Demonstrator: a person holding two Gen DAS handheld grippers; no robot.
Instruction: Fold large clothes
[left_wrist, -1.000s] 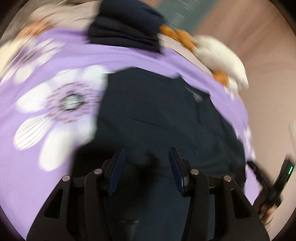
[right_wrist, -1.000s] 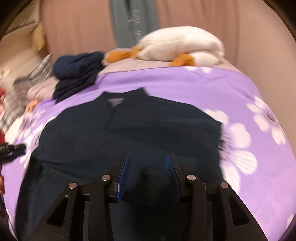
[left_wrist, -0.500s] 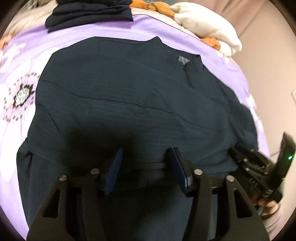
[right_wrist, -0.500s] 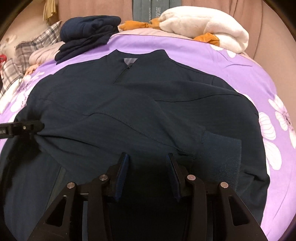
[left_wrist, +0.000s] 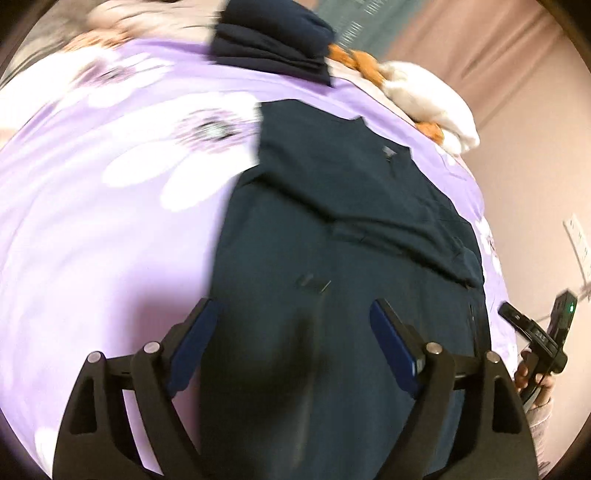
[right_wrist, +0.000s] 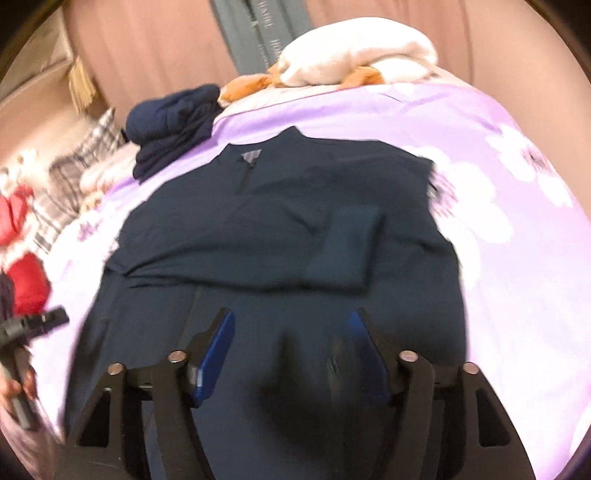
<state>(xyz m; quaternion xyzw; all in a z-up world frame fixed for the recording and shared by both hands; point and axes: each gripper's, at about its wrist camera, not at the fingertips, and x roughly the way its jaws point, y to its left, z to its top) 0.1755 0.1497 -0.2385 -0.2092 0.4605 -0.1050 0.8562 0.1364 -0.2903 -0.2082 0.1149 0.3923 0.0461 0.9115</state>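
Dark navy garment lies flat on the bed, collar and short zip placket toward the far end, both sleeves folded inward across the chest; one ribbed cuff rests on the front panel right of centre. Same garment in the left wrist view, running from near edge up toward the pillows. Both views are motion-blurred.

Left gripper: jaws spread wide, just been opening. Dark fabric lies below and between the blue pads, but the pads do not press on it. The left pad sits over the garment's edge where it meets the sheet.

Right gripper: jaws apart, also just been opening. Garment hem lies beneath them; nothing is pinched. In the left wrist view this gripper appears at the right edge, held in the person's hand.

Bed covered with a purple sheet printed with large white flowers. At the far end: a folded stack of dark clothes, a white plush toy with orange parts, plaid fabric and red cloth at left. Pinkish curtain behind.
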